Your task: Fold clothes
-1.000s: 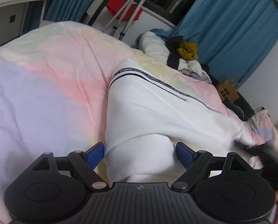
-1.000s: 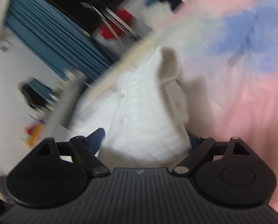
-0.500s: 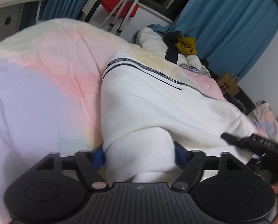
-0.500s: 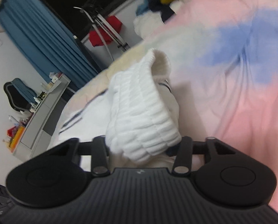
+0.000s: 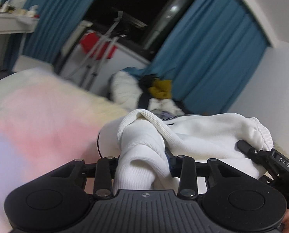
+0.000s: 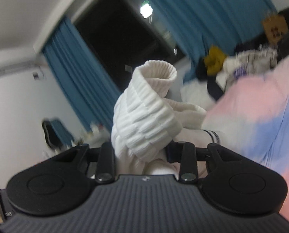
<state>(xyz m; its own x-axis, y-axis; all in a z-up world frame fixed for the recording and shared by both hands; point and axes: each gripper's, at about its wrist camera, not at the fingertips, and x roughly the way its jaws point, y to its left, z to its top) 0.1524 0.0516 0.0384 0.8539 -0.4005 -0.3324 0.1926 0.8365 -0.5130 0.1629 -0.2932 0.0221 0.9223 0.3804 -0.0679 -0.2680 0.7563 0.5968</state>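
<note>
Lifted clear of the bed since half a second ago, when it lay spread across the quilt, the white garment [image 5: 198, 136] now hangs bunched between two hand-held grippers, both cameras tipped up toward the dark window and blue curtains [image 5: 212, 58].

Left gripper [image 5: 144, 161]: its fingers are clamped on a thick fold of smooth white fabric, which rises from them toward 12 o'clock. Right gripper [image 6: 142, 151]: its fingers are pressed together on a ribbed cuff or hem [image 6: 144, 112], whose open end stands up at 12 o'clock. In the left wrist view the right gripper's black finger [image 5: 249, 149] shows at 3 o'clock, touching the far end of the same garment.

That line is what the coming move appears to turn on: the garment's long axis runs from the left fingers out toward 3 o'clock, one end held by each gripper, neither visibly nearer the middle. The pink, blue and cream bed quilt [image 5: 37, 120] lies below at 9 o'clock in the left view and at 3 o'clock in the right. A pile of other clothes [image 5: 160, 89], with a mustard piece on top, sits at the bed's far end at 12 o'clock, well apart from the held garment. Motion blur softens both views.
</note>
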